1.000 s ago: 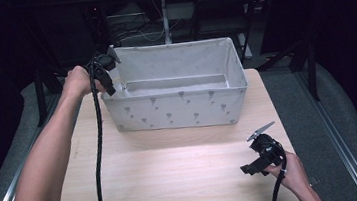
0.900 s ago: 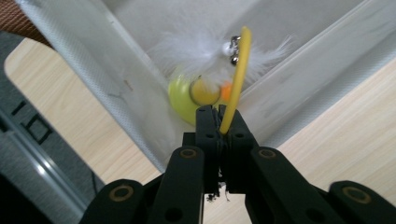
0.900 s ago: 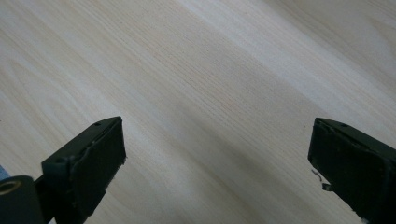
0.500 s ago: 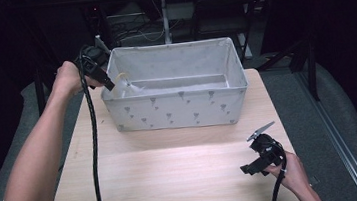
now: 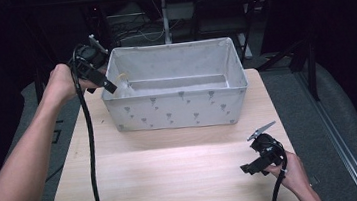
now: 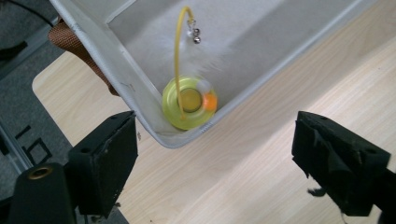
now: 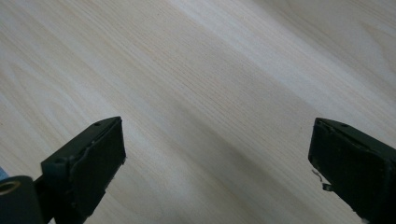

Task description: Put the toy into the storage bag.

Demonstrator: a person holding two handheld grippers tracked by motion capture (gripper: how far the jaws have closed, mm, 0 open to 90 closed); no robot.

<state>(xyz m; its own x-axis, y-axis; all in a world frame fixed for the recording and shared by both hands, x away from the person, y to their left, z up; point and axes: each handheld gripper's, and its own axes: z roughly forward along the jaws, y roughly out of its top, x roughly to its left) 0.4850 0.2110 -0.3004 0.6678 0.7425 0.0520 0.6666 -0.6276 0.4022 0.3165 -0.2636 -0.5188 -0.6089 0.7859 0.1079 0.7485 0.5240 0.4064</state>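
A yellow-green ring toy (image 6: 189, 102) with an orange ball, a yellow wire wand, a small bell and white fluff lies in the near left corner of the grey fabric bin (image 5: 177, 108). Its wand tip (image 5: 123, 78) pokes up inside the bin. My left gripper (image 5: 108, 86) hovers over that corner. Its jaws have just been opening and it (image 6: 217, 149) stands open, with nothing between the pads. My right gripper (image 5: 251, 168) rests low at the table's front right. It (image 7: 217, 158) is open over bare wood.
The bin's wall (image 6: 116, 60) sits at the back of the light wooden table (image 5: 174, 176). A black cable trails from the left gripper down across the table's left side. Dark floor and stands surround the table.
The left hand has risen and drawn back to the left off the bin's corner. The right hand has stayed put.
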